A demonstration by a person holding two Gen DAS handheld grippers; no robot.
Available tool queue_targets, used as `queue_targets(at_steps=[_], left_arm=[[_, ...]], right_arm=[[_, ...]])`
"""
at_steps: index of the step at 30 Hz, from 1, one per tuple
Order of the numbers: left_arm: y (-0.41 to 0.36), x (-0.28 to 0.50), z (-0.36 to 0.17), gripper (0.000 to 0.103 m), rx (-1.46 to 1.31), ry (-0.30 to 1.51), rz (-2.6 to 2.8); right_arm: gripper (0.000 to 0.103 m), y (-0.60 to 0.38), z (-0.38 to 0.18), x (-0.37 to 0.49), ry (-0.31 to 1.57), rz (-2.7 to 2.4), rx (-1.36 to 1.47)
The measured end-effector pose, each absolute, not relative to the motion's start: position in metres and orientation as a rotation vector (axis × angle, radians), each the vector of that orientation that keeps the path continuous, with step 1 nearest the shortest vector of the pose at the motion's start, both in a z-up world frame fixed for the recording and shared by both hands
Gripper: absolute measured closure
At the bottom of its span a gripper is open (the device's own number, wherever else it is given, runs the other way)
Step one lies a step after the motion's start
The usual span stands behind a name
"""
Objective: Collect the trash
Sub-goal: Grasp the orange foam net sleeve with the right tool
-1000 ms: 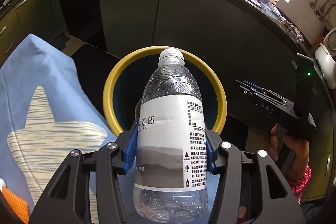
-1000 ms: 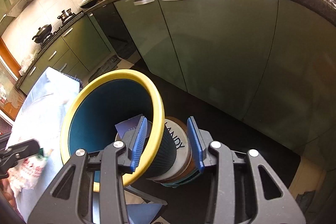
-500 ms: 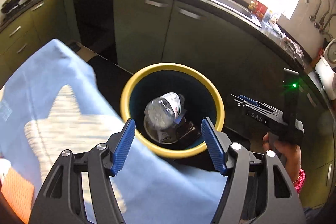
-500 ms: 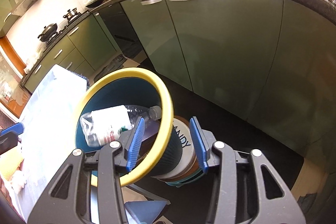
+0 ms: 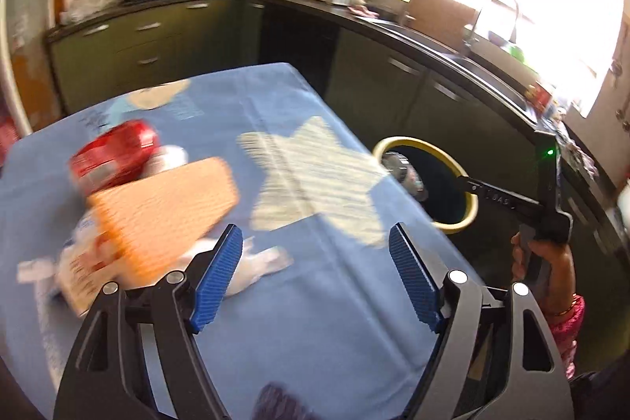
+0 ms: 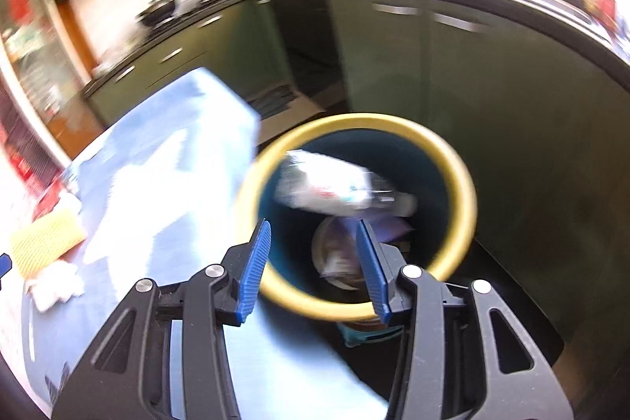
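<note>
Green kitchen cabinets and a dark counter run behind a table draped in one blue cloth with a pale star, seen from the left wrist camera. The left gripper hangs above bare cloth, its two blue pads apart and opening wider with nothing between them. At ten o'clock from it lies the trash still on the table: one red can, one orange-tan card packet, one white printed wrapper and one crumpled white tissue, all blurred. At two o'clock, off the table's edge, stands one yellow-rimmed bin, with a clear bottle glimpsed inside. A hand at three o'clock grips the other tool's handle. From the right wrist camera, one right gripper hovers over the same bin, pads partly apart and clear of everything. Inside, one clear plastic bottle with a white label lies slanted across the mouth, above a round lid and purple scrap, too blurred to name further. At nine o'clock, the orange packet and white tissue sit on the cloth.
</note>
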State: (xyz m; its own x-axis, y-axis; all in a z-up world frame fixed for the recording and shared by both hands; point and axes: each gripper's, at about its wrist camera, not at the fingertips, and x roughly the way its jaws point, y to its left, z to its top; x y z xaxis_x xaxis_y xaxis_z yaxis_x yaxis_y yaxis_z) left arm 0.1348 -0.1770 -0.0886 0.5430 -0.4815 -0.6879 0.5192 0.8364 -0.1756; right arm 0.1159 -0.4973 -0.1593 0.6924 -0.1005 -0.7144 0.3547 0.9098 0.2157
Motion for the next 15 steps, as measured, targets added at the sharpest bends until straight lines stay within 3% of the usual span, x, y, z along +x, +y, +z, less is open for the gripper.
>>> queue_targets(at_steps=[8,15], left_arm=[[-0.061,0.112,-0.095,0.026,-0.025,0.774,-0.421],[-0.02,0.107,-0.097,0.025,-0.063,0.752,-0.364]], right_arm=[[0.06,-0.386,-0.155,0.152,0.823,0.042,0.245],[0.06,-0.287,-0.15,0.176,0.858,0.311,0.2]])
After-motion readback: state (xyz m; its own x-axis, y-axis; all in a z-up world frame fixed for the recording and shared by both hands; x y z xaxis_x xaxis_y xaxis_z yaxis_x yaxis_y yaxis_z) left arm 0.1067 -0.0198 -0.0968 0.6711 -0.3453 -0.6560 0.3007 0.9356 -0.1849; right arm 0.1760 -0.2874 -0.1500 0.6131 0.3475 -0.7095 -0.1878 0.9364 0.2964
